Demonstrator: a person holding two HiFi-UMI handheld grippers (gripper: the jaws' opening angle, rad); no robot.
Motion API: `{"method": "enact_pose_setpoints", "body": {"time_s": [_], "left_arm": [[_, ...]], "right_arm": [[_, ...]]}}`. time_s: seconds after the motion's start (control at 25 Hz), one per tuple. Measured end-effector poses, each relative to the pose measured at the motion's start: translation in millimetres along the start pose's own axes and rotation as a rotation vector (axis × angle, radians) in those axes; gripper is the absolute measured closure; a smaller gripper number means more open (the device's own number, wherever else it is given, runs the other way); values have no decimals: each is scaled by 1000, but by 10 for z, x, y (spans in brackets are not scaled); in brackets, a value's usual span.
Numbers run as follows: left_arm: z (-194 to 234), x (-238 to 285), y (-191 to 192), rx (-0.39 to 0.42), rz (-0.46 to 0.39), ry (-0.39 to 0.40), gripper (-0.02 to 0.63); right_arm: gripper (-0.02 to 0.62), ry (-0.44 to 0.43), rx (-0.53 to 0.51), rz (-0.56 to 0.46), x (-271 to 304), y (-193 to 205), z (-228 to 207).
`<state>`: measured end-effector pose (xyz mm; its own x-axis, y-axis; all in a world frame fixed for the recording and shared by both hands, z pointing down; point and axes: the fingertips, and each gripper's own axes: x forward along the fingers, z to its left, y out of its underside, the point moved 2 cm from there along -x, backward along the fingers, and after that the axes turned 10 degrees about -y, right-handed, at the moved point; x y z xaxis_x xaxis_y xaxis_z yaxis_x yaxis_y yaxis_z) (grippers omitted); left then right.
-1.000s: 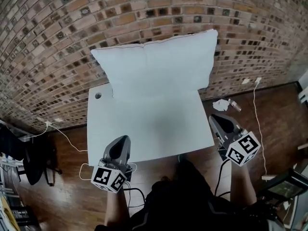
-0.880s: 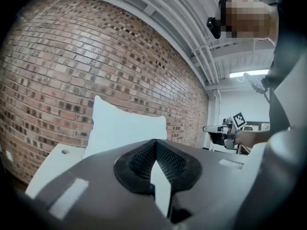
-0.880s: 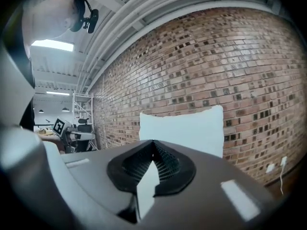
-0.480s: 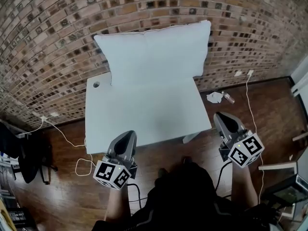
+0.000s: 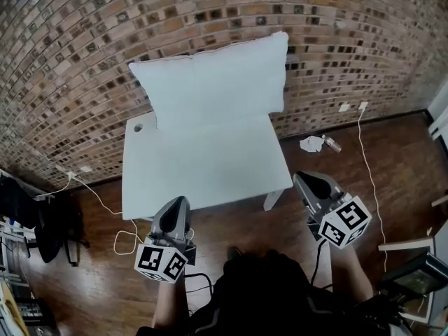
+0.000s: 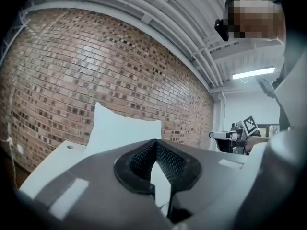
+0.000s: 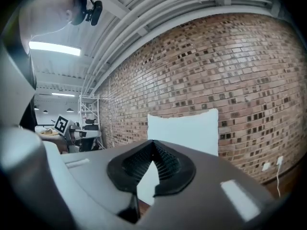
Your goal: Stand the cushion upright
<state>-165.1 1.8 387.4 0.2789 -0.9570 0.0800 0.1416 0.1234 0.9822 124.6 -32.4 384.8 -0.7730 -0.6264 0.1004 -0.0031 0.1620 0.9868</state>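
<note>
A large white cushion [image 5: 213,82] stands upright on the far edge of the white table [image 5: 203,166] and leans against the brick wall [image 5: 84,40]. My left gripper [image 5: 178,203] hangs shut just off the table's near edge, with nothing between its jaws. My right gripper [image 5: 302,178] is shut and holds nothing, off the table's near right corner over the floor. In the left gripper view the cushion [image 6: 122,131] rises beyond the closed left gripper [image 6: 154,141]. The right gripper view shows the cushion [image 7: 184,128] behind the closed right gripper [image 7: 152,142].
White cables [image 5: 105,205] trail over the wooden floor at left and at right [image 5: 367,159]. Crumpled litter [image 5: 311,143] lies by the wall. A black chair [image 5: 42,222] stands at far left. A table leg [image 5: 271,199] shows near the right gripper.
Both grippers have drawn back from the table towards the person, off its near edge. The cushion stays upright against the wall.
</note>
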Motion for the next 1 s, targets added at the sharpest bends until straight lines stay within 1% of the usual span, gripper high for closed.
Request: {"method": "enact_pose_setpoints", "body": {"time_s": [0.12,0.24,0.36,0.44,0.52,0.68,0.8,0.88,1.0], "left_arm": [[-330,-18,14,41,16,-29,606],[-571,-54,42,56,35,-58,606],[-703,-97,59,69,44,-71,606],[-708,-149,41,69,35,-77,606],[-681,-201,9,67,20,-73,606],[-642,-228,-57,82,13,-28,606],[-588,-283,-146,91,-4,7,606],[-499,-337,-186,94,-22,19,606],[-277,-445,-141,65,-11,14,606]], "right_arm": [[589,-37,-21,34,-185,118,-42],[589,-63,-2,4,-310,154,-139],[589,-71,-11,-35,-380,123,-222],[589,-71,-11,-57,-395,106,-199],[589,-47,8,-73,-414,89,-147],[589,22,28,-94,-470,-5,-47],[589,55,23,-104,-481,-54,68],[589,69,17,-98,-451,-53,141],[589,80,23,-83,-352,-22,297]]}}
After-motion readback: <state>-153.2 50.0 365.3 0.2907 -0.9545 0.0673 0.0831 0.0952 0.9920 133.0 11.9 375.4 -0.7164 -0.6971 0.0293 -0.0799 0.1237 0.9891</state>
